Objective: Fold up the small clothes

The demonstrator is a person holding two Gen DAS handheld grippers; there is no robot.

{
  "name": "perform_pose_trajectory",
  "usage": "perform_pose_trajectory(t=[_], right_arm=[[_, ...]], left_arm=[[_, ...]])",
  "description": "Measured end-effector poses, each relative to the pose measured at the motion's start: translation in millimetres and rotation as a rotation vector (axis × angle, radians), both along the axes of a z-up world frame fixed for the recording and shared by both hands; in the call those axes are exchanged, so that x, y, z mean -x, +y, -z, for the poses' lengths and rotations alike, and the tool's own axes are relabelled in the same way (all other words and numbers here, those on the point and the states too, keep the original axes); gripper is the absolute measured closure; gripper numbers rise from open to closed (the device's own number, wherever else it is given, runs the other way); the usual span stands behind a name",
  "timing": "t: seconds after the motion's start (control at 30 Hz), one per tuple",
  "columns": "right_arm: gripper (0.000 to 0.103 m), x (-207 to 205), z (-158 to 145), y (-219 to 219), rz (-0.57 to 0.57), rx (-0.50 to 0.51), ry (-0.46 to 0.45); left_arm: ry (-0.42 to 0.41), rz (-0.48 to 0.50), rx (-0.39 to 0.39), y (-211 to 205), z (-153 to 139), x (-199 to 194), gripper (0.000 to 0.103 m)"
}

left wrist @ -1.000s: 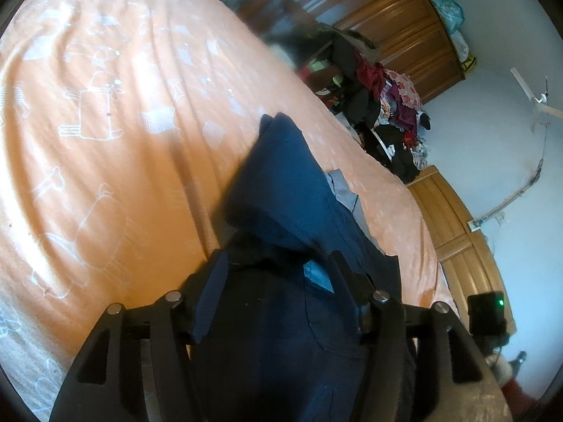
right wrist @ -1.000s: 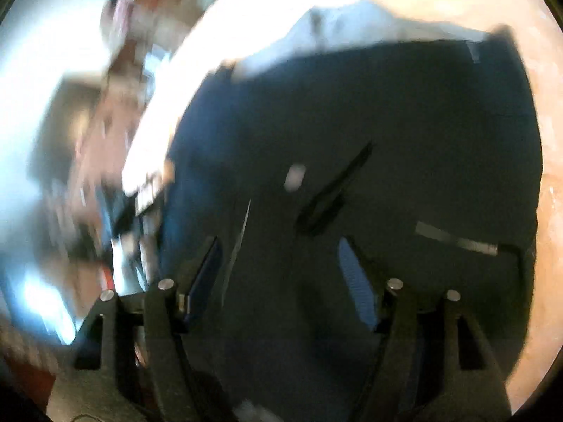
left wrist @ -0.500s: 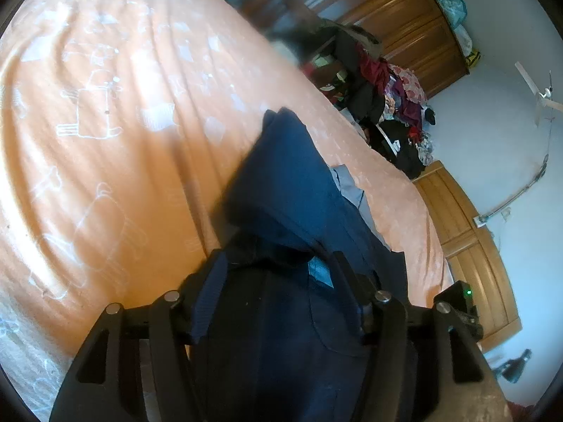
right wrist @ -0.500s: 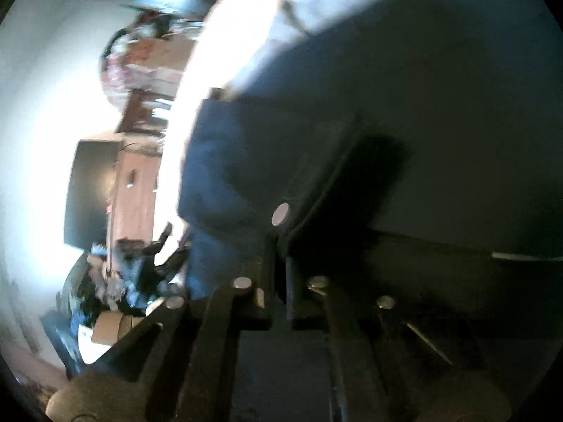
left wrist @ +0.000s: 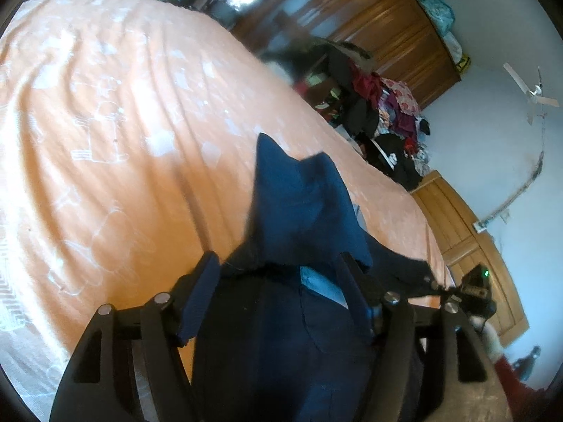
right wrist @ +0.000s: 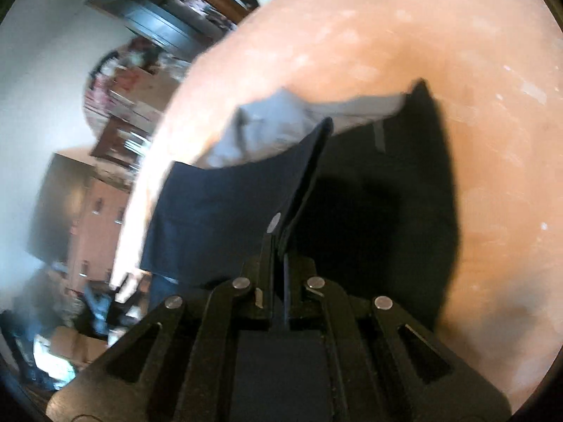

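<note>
Orange bedsheet (left wrist: 116, 147); right gripper (right wrist: 278, 242) pinching navy garment (right wrist: 225, 207).

Bare bedsheet (left wrist: 105, 147) left of navy garment (left wrist: 302, 204); clothes pile (left wrist: 383, 119) beyond.

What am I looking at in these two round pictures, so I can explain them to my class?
Each picture comes from a fisheye camera on a hand-held two-finger gripper; a person carries one in each hand. In the left wrist view, the left gripper stands open, with dark navy shorts bunched between its fingers. In the right wrist view, the right gripper is shut on the shorts' waistband edge, lifting it. The shorts lie on an orange bedsheet with white drawings. Behind are a wooden wardrobe and a heap of clothes.
</note>
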State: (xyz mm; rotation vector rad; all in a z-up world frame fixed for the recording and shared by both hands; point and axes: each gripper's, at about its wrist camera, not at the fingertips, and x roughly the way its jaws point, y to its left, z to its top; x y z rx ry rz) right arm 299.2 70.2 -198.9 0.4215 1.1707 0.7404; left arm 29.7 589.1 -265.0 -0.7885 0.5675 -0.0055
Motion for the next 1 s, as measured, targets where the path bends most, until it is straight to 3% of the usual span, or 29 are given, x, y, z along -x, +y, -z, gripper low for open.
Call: perform_pose_trajectory(t=[0.2,0.3,0.43,0.47,0.53,0.6,0.67,0.73,0.77,0.8,0.83,0.9,0.93,0.97,1.0], right_arm=[[0.1,6,23,-28,0.055,0.059,0.017],[0.098,6,27,-29,0.035,0.115,-0.009],[0.082,9,15,-29,0.066,0.245,-0.089],[0.076,16,-2,-29,0.095,0.28,-0.158],[0.068,30,-27,-29,0.128,0.222,-0.249],[0.068,35,-28,-17,0.074,0.139,-0.242],[0.071,34,-3,7,-0.039,0.086,-0.156],[0.072,33,33,20,-0.096,0.155,-0.083],[0.079,32,55,18,-0.109,0.165,-0.039],[0.083,34,62,10,-0.092,0.125,-0.045],[0.094,34,66,-2,-0.063,0.074,-0.035],[0.103,44,61,-25,0.002,0.081,-0.002],[0.094,56,51,-31,0.005,0.115,-0.042],[0.072,71,38,-35,-0.003,0.159,-0.085],[0.061,81,29,-36,-0.005,0.185,-0.116]], left_arm=[[0.046,-0.056,-0.039,1,-10,-1,0.033],[0.065,-0.04,-0.145,-13,-31,-15,0.033],[0.102,0.054,-0.297,-43,-58,-52,0.033],[0.114,0.075,-0.318,-48,-61,-62,0.033],[0.15,0.119,-0.354,-54,-59,-83,0.033],[0.201,0.14,-0.388,-58,-49,-99,0.033],[0.276,0.156,-0.375,-56,-31,-112,0.034],[0.318,0.156,-0.339,-50,-14,-114,0.034],[0.328,0.144,-0.33,-47,-8,-110,0.034],[0.345,0.131,-0.293,-42,-1,-107,0.034],[0.338,0.121,-0.263,-37,1,-102,0.035],[0.332,0.089,-0.243,-30,-1,-90,0.035],[0.341,0.067,-0.263,-29,-6,-82,0.035],[0.346,0.05,-0.295,-31,-14,-72,0.035],[0.343,0.043,-0.327,-34,-21,-60,0.035]])
